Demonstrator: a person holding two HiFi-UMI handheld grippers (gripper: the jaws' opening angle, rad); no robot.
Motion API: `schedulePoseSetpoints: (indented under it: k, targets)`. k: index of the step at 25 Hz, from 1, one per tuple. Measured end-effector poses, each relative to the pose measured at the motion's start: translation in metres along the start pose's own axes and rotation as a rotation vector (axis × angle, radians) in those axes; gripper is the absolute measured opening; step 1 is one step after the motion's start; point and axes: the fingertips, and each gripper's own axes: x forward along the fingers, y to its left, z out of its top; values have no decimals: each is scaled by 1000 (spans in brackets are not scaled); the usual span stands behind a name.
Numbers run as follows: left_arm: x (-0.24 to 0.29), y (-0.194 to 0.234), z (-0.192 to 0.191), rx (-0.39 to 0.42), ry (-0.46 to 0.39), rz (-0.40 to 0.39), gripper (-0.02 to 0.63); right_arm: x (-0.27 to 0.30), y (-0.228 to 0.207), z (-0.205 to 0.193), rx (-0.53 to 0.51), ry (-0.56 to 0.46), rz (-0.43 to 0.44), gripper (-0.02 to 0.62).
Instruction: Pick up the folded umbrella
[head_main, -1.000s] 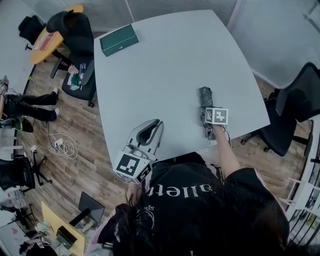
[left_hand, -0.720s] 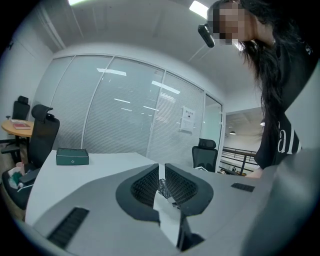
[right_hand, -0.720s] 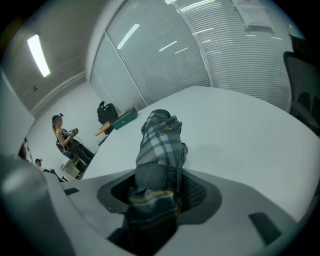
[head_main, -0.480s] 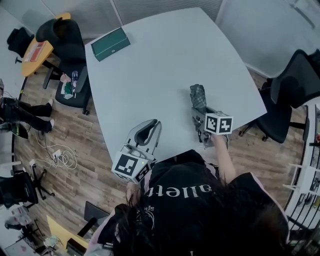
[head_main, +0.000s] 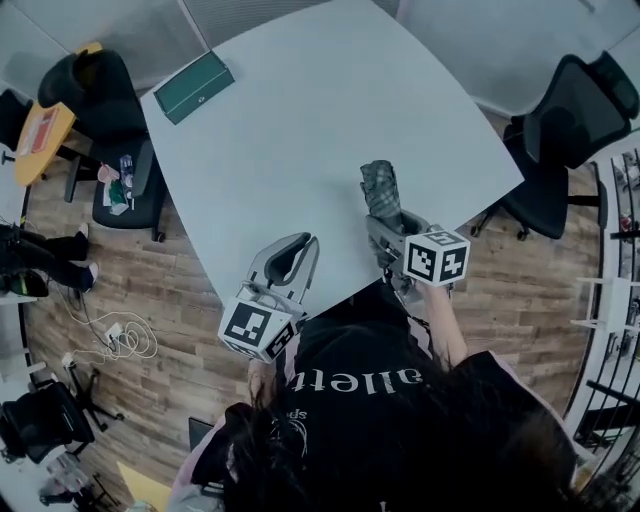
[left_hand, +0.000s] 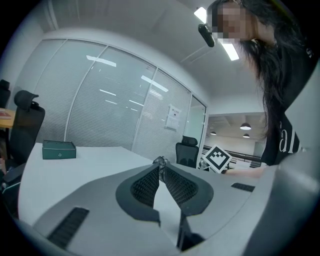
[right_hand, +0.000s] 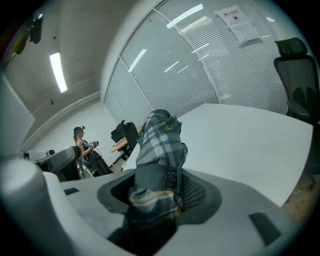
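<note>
The folded umbrella (head_main: 380, 185), in grey plaid fabric, is held clear of the grey table (head_main: 300, 120) near its front right edge. My right gripper (head_main: 392, 235) is shut on its lower part, and the umbrella (right_hand: 161, 142) sticks up and forward from between the jaws of my right gripper (right_hand: 157, 192). My left gripper (head_main: 290, 265) hovers at the table's front edge, to the left of the umbrella. In the left gripper view my left gripper (left_hand: 160, 169) has its jaws together with nothing between them, and the umbrella's tip (left_hand: 160, 160) shows just beyond them.
A dark green box (head_main: 195, 86) lies at the table's far left corner. Black office chairs stand at the right (head_main: 575, 100) and far left (head_main: 95, 80). Cables (head_main: 125, 338) lie on the wooden floor at the left. A person (right_hand: 82, 145) stands in the distance.
My right gripper has risen with the umbrella, lifting it off the table. The left gripper has shifted only slightly at the front edge.
</note>
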Motion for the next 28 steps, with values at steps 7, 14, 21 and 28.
schedulePoseSetpoints:
  k: [7, 14, 21, 28]
  targets:
    - [-13, 2, -5, -3, 1, -61, 55, -14, 30, -17, -1, -12, -21, 232]
    - [-9, -5, -4, -17, -13, -65, 54, -25, 37, -22, -10, 10, -14, 232]
    - [-2, -14, -6, -20, -15, -26, 54, -30, 34, -22, -37, 34, 21, 232]
    - [4, -41, -11, -24, -14, 21, 55, -44, 26, -27, -92, 66, 64, 232]
